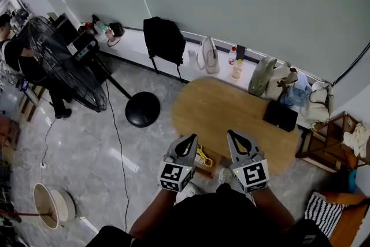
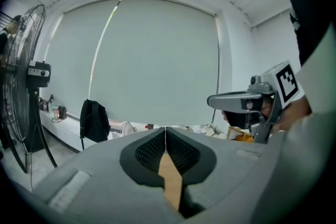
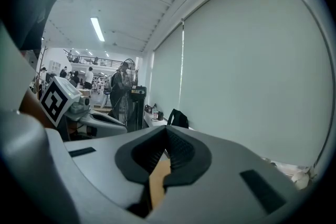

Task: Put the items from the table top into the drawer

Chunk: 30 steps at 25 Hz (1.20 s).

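Observation:
The oval wooden table [image 1: 222, 104] lies ahead of me, and a flat black case [image 1: 280, 115] rests near its right edge. Below the table's near edge, a wooden compartment with a yellow item [image 1: 202, 157] shows between my two grippers; whether it is the drawer I cannot tell. My left gripper [image 1: 189, 138] [image 2: 166, 134] is shut with nothing in it and hangs over the near edge. My right gripper [image 1: 232, 134] [image 3: 167, 136] is beside it, also shut and empty. Each gripper shows in the other's view: the right gripper [image 2: 231, 99] and the left gripper [image 3: 102, 122].
A large floor fan [image 1: 63, 63] and a round black base [image 1: 142, 109] stand left of the table. On the window ledge are a black backpack [image 1: 165, 37], bottles [image 1: 234, 63] and several bags [image 1: 277, 81]. A wooden side shelf [image 1: 326, 144] stands right. A person [image 1: 11, 49] is far left.

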Each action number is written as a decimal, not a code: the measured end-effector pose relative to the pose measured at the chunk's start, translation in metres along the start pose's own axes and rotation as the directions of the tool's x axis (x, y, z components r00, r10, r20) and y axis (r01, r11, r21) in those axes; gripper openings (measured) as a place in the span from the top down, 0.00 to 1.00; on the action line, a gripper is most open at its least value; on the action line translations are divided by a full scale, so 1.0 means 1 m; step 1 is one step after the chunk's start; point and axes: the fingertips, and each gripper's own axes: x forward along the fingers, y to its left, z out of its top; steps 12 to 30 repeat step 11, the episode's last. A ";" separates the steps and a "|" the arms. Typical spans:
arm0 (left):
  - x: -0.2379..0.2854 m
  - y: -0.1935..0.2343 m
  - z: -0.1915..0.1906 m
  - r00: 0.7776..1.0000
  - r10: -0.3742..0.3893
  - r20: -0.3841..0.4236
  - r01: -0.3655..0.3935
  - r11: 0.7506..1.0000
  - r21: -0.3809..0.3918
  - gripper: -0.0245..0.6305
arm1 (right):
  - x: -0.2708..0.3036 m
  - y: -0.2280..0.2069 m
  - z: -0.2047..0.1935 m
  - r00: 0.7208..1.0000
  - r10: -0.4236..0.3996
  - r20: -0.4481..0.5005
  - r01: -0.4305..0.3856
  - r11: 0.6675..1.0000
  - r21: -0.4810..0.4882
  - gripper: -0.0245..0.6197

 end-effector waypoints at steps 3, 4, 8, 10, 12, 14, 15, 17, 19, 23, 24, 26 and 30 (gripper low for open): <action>0.000 0.004 0.003 1.000 0.005 0.004 -0.005 1.000 0.005 0.93 | 0.005 -0.001 0.007 1.000 0.004 0.018 -0.004 1.000 0.001 0.97; 0.000 0.005 0.004 1.000 0.005 0.004 -0.005 1.000 0.005 0.93 | 0.006 -0.001 0.008 1.000 0.002 0.020 -0.002 1.000 0.002 0.97; -0.004 0.007 0.005 1.000 0.009 0.008 -0.009 1.000 0.004 0.93 | 0.009 0.001 0.008 1.000 -0.001 0.013 0.001 1.000 -0.010 0.97; -0.007 0.007 0.006 1.000 0.011 0.011 -0.011 1.000 0.003 0.93 | 0.008 0.003 0.007 1.000 0.000 0.010 0.000 1.000 -0.017 0.97; -0.008 0.006 0.006 1.000 0.012 0.012 -0.012 1.000 0.003 0.93 | 0.007 0.004 0.006 1.000 0.001 0.009 -0.001 1.000 -0.020 0.97; -0.008 0.006 0.006 1.000 0.012 0.012 -0.012 1.000 0.003 0.93 | 0.007 0.004 0.006 1.000 0.001 0.009 -0.001 1.000 -0.020 0.97; -0.008 0.006 0.006 1.000 0.012 0.012 -0.012 1.000 0.003 0.93 | 0.007 0.004 0.006 1.000 0.001 0.009 -0.001 1.000 -0.020 0.97; -0.008 0.006 0.006 1.000 0.012 0.012 -0.012 1.000 0.003 0.93 | 0.007 0.004 0.006 1.000 0.001 0.009 -0.001 1.000 -0.020 0.97; -0.008 0.006 0.006 1.000 0.012 0.012 -0.012 1.000 0.003 0.93 | 0.007 0.004 0.006 1.000 0.001 0.009 -0.001 1.000 -0.020 0.97; -0.008 0.006 0.006 1.000 0.012 0.012 -0.012 1.000 0.003 0.93 | 0.007 0.004 0.006 1.000 0.001 0.009 -0.001 1.000 -0.020 0.97; -0.008 0.006 0.006 1.000 0.012 0.012 -0.012 1.000 0.003 0.93 | 0.007 0.004 0.006 1.000 0.001 0.009 -0.001 1.000 -0.020 0.97; -0.008 0.006 0.006 1.000 0.012 0.012 -0.012 1.000 0.003 0.93 | 0.007 0.004 0.006 1.000 0.001 0.009 -0.001 1.000 -0.020 0.97; -0.008 0.006 0.006 1.000 0.012 0.012 -0.012 1.000 0.003 0.93 | 0.007 0.004 0.006 1.000 0.001 0.009 -0.001 1.000 -0.020 0.97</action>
